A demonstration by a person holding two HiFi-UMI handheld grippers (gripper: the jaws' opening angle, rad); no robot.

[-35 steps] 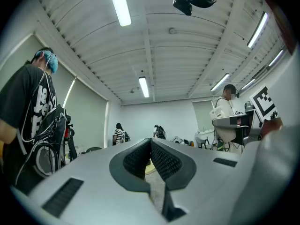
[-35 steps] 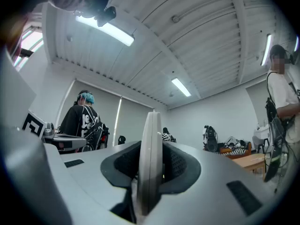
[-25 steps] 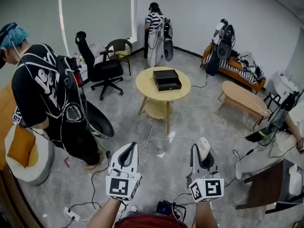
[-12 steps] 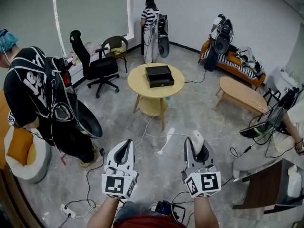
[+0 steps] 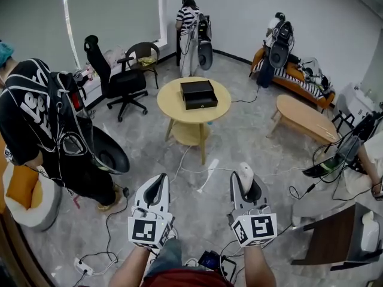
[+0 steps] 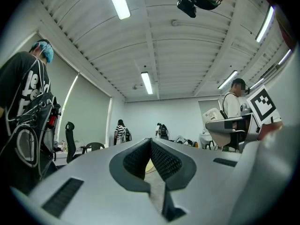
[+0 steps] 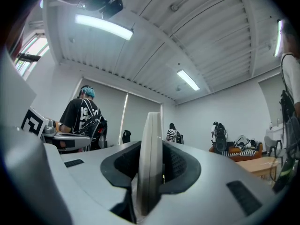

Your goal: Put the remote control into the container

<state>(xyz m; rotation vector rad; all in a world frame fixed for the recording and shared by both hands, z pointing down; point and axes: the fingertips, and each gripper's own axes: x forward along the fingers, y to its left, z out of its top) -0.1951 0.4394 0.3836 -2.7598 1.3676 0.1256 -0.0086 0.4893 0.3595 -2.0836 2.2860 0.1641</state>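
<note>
right claw point(image 5: 247, 183): pinching the remote control point(image 5: 244, 173) across its flat faces; the slab stands edge-on between the pads, top end poking past the tips
left claw point(image 5: 157, 189): pressed together, nothing in it, lower left of centre in the head view
remote control: white, up in my right claw at lower middle of the head view, well apart from the container point(image 5: 197, 94)
container: black box on the round yellow tabletop point(image 5: 170, 107), upper centre of the head view; can't tell if its top is open
handling: I'd judge it light, stiff plastic with a smooth shell, likely slippery, not fragile
hold: mid-body across the broad faces looks right to me
risk: I reckon the long end could pivot in the pads if I swing fast
</note>
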